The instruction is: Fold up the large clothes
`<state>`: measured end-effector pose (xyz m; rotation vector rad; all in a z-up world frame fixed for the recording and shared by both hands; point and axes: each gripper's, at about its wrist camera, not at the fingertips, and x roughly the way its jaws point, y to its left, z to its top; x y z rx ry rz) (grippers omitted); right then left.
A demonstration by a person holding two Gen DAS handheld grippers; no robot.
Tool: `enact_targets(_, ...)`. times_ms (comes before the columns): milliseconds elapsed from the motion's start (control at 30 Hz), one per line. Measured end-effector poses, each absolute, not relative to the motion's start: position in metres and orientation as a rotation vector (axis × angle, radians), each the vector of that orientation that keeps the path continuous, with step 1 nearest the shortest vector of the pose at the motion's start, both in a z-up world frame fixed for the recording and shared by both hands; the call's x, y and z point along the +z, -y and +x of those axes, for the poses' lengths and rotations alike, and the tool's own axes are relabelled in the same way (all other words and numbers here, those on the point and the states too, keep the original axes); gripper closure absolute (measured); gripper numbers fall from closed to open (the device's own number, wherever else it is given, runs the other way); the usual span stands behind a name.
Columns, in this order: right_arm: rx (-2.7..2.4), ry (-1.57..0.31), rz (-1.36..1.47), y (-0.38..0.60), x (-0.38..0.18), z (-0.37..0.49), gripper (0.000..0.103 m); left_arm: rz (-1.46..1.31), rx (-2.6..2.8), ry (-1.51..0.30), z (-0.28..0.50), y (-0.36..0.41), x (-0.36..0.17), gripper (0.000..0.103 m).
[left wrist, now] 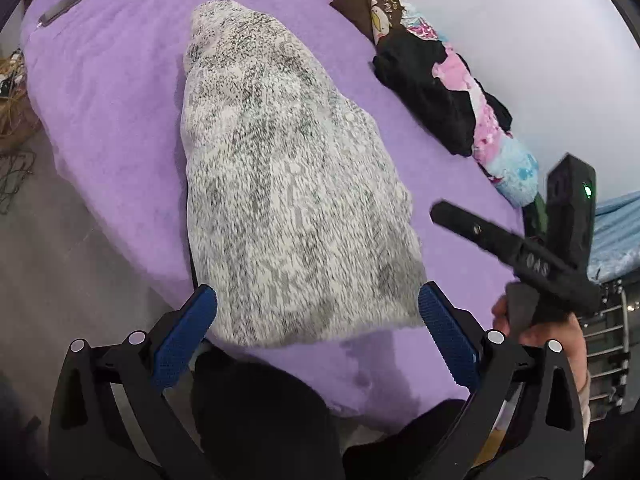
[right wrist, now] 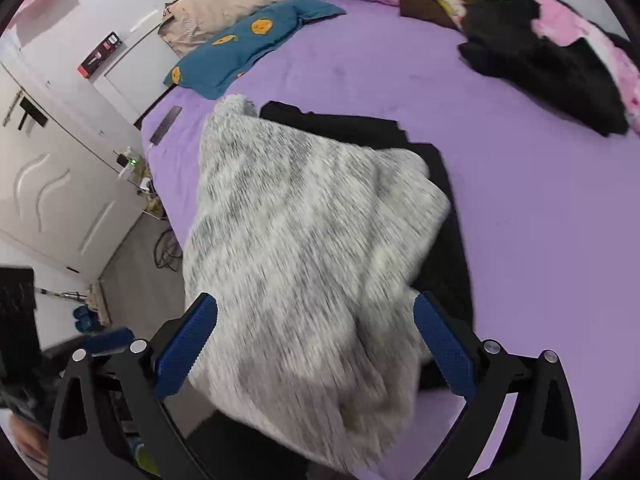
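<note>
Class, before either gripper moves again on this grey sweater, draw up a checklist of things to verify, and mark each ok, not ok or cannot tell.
1. Left gripper jaws open: ok.
2. Right gripper jaws open: ok.
3. Sweater lies on the bed: ok.
4. Sweater folded neatly: not ok, bunched in the right wrist view.
5. Black garment under it lies flat: cannot tell.
6. Black clothes pile apart from sweater: ok.

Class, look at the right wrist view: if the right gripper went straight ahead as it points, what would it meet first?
Most likely the grey-and-white fuzzy garment, which lies between and ahead of the open right gripper; depth is uncertain.
</note>
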<state>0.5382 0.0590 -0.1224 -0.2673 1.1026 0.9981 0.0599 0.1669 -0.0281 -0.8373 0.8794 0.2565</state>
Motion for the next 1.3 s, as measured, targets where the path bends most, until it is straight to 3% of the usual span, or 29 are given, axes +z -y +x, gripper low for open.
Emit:
enact_targets(800, 0.983, -1.028, -0.232, 0.094, -0.106, 0.475, 0.006, -0.735, 0.355, -0.839, 0.023, -0.068, 0.009, 0.007)
enact_targets(1300, 1.001, -0.875, -0.311, 0.120, -0.084, 0.415, 0.006, -0.571, 0.506, -0.791, -0.013, -0.026, 0.030, 0.006)
